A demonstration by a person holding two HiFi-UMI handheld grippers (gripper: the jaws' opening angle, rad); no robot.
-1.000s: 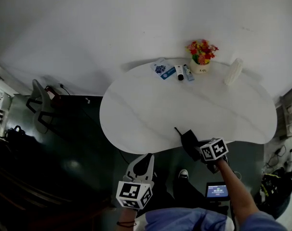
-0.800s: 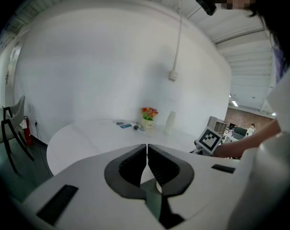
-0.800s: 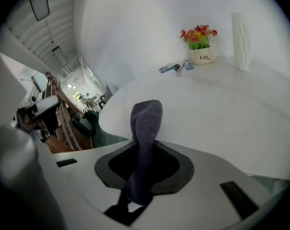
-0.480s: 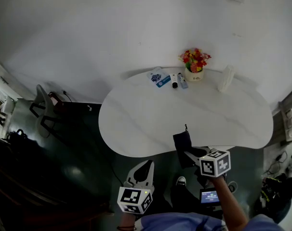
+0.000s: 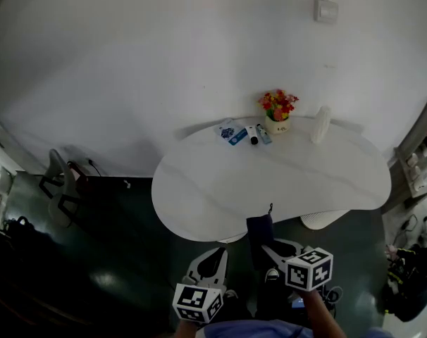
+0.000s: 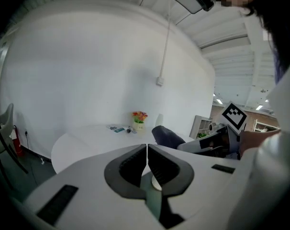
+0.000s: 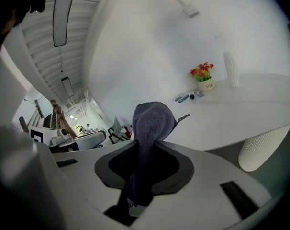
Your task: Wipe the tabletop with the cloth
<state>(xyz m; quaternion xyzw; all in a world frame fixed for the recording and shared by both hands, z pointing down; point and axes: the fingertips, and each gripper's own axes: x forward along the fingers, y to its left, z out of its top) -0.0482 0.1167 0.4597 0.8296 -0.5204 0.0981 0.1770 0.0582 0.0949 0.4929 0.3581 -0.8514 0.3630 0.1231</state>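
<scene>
- Right now the dark cloth (image 7: 152, 123) is pinched between the jaws of the right gripper (image 7: 144, 152). They are closed on its lower part, and the rest bunches above them in a rounded hump with a small loop sticking out on the far side.
- From the head view the cloth hangs at the near edge of the tabletop (image 5: 284, 178), with its loop overlapping the rim. Whether it actually touches the surface is hard to say from this height.
- The left gripper (image 6: 147, 150) has its jaws pressed together with nothing between them. It is held low, off the table, to the left of the right one.
- The tabletop is white with faint veining, rounded and bean-shaped, and sits on a white textured pedestal (image 7: 260, 150).
- Around it are a dark green floor (image 5: 115, 259) and a plain white wall (image 5: 164, 62) carrying a switch box (image 5: 326, 10) with a conduit rising from it. A chair (image 5: 58, 182) stands by the wall at the left, and shelving (image 5: 414, 160) at the far right.
- At the table's far edge a small pale pot (image 5: 277, 125) holds red, orange and yellow flowers (image 5: 277, 104).
- Just left of the pot lie two small tubes (image 5: 257, 134) and a blue-and-white packet (image 5: 229, 131). To its right stands a tall white object (image 5: 320, 124) that I cannot identify.
</scene>
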